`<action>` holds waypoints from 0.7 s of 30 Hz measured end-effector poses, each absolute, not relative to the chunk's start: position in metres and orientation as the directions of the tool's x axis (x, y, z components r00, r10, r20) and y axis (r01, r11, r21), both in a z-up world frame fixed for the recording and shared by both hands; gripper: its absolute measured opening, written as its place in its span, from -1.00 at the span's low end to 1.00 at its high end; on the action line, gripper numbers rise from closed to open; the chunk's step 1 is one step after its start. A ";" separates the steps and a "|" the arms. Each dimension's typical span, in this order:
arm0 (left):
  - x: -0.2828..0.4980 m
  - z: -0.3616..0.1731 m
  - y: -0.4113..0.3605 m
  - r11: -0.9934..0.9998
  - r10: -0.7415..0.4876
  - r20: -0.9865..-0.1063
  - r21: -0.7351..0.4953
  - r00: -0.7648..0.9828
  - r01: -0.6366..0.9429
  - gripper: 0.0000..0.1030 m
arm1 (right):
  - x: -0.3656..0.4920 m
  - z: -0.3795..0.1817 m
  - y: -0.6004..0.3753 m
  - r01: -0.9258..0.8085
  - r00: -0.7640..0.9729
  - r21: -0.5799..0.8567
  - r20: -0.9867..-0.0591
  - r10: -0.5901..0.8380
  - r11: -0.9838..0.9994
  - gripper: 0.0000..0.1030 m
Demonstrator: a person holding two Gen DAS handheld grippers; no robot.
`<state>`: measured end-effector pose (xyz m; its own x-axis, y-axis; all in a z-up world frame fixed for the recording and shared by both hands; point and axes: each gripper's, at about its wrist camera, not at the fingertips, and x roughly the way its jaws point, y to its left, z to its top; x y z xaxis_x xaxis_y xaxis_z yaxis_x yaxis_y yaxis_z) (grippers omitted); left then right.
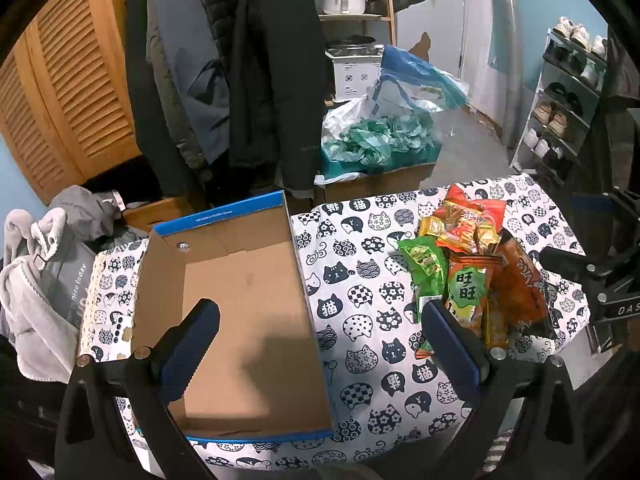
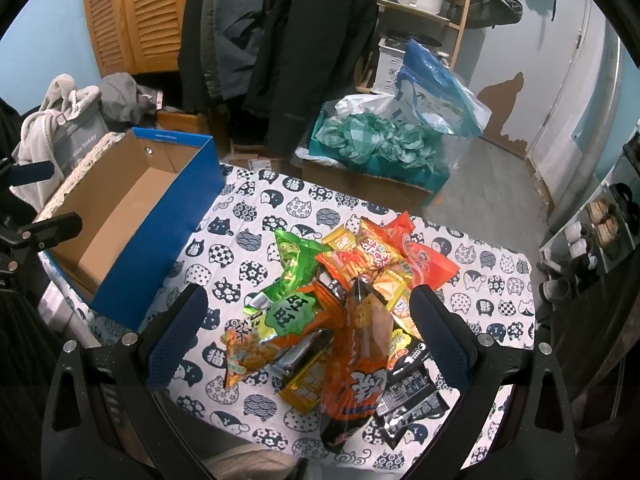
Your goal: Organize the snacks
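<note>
A heap of snack packets [image 2: 344, 300] in green, orange, red and yellow lies on the right half of the cat-print tablecloth [image 2: 256, 216]; the left wrist view has the same snack heap [image 1: 476, 268] at its right. An empty cardboard box [image 1: 244, 316] with a blue rim stands on the left, and its blue side shows on the box [image 2: 160, 236] in the right wrist view. My left gripper [image 1: 324, 352] hangs open above the box's right wall. My right gripper [image 2: 308, 328] is open above the near end of the heap, its fingers straddling the packets, holding nothing.
Dark coats [image 1: 256, 68] hang behind the table. A carton stuffed with teal and white plastic bags [image 2: 380, 140] sits on the floor beyond the far edge. A shoe rack [image 1: 560, 100] stands at the right, and a grey bag with clothes [image 1: 44, 272] at the left.
</note>
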<state>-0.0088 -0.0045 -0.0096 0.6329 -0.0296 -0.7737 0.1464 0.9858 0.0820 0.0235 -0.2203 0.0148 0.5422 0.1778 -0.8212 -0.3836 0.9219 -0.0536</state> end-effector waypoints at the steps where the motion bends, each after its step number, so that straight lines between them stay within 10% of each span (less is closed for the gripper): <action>1: -0.008 -0.009 -0.004 0.986 -0.031 -0.773 0.081 0.633 0.147 0.99 | 0.024 0.015 -0.220 -0.384 0.541 -0.053 -0.822 0.178 0.922 0.92; 21: -0.010 -0.010 -0.005 0.986 -0.032 -0.777 0.078 0.629 0.146 0.99 | 0.021 0.013 -0.220 -0.385 0.536 -0.054 -0.825 0.176 0.921 0.92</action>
